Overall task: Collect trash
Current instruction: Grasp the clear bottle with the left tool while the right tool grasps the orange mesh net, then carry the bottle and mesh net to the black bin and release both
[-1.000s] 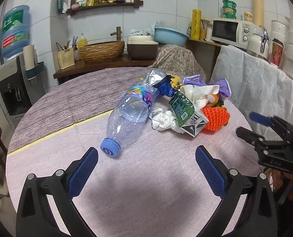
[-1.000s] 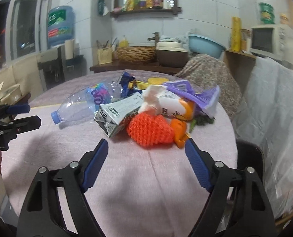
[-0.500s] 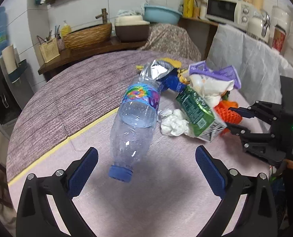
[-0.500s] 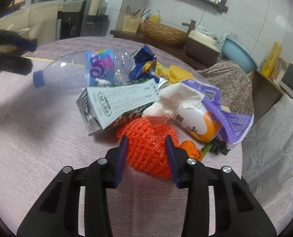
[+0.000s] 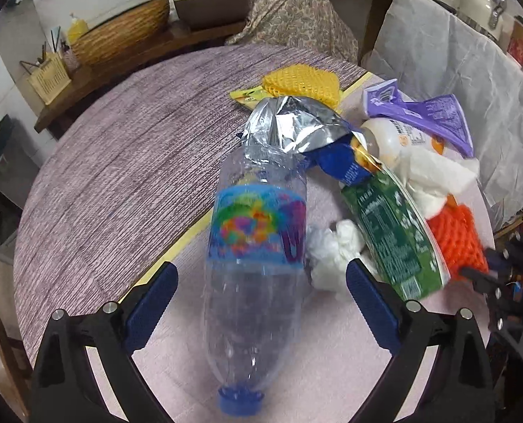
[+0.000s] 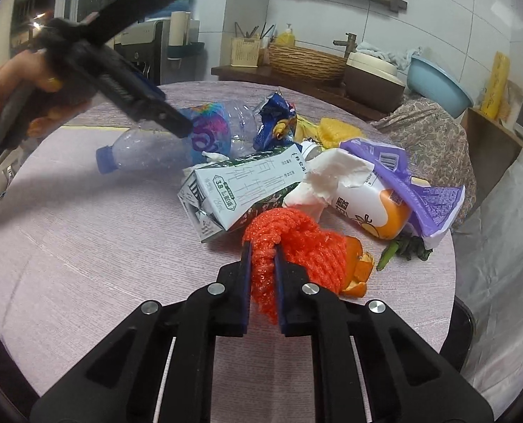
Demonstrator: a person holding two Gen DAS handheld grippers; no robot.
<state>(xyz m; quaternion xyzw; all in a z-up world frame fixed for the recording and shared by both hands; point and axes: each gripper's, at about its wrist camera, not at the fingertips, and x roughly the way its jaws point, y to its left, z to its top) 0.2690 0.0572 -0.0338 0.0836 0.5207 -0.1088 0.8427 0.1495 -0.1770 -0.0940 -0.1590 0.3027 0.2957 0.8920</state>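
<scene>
A trash pile lies on the round table [image 5: 120, 176]. A clear plastic bottle [image 5: 257, 264] with a blue cap lies between the open fingers of my left gripper [image 5: 261, 299], cap toward me; whether the pads touch it I cannot tell. Beside it lie a white tissue wad [image 5: 335, 250], a green milk carton [image 5: 395, 232], a foil bag [image 5: 289, 127], a white-orange bottle [image 6: 367, 201] and a purple wrapper [image 6: 420, 179]. My right gripper [image 6: 263, 268] is shut on the orange foam net [image 6: 296, 243]; it also shows in the left wrist view [image 5: 455, 236].
Orange peel [image 6: 358, 268] and a green stem [image 6: 399, 250] lie by the net. A yellow foam net [image 5: 303, 81] lies at the far side. A white-draped chair [image 5: 455, 81] stands right of the table. A counter with a basket [image 5: 120, 31] stands behind.
My left gripper has moved forward over the bottle, so the bottle now lies between its fingers. My right gripper has advanced and closed on the orange foam net.
</scene>
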